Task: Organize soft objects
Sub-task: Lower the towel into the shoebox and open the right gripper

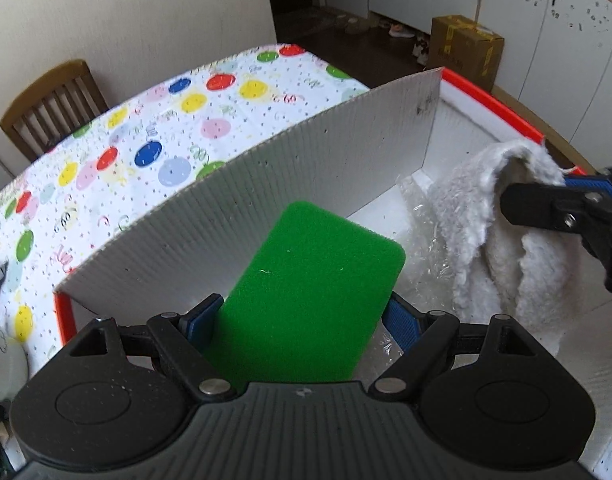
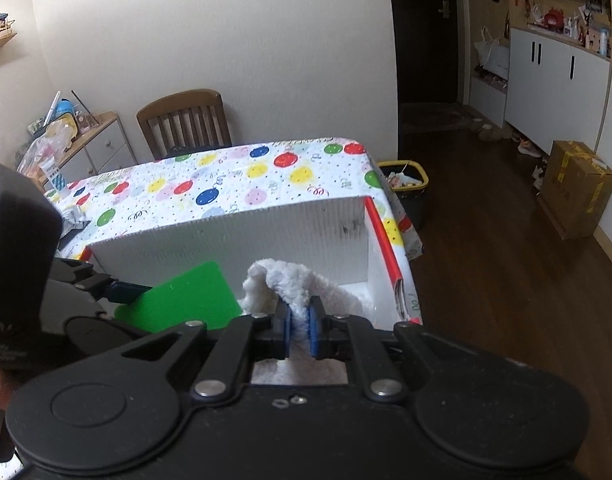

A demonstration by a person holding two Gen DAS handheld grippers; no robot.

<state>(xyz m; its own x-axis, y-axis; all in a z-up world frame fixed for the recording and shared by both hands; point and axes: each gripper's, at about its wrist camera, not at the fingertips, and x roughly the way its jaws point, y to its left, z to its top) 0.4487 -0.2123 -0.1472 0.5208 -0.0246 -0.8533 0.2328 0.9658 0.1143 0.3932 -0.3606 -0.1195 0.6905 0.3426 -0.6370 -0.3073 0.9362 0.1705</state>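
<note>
Both soft things hang over the box (image 1: 266, 184), neither dropped yet. The left gripper (image 1: 302, 320) clamps the sponge (image 1: 318, 280); the right gripper (image 2: 300, 330) pinches the cloth (image 2: 290, 280). Only the left view shows plastic wrap (image 1: 426, 248) on the box floor; the right view alone shows a bin (image 2: 406, 178).

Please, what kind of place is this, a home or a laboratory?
Most likely a home dining area: a wooden chair at a table with a balloon-print tablecloth, and shoes on the floor near white cabinets.
</note>
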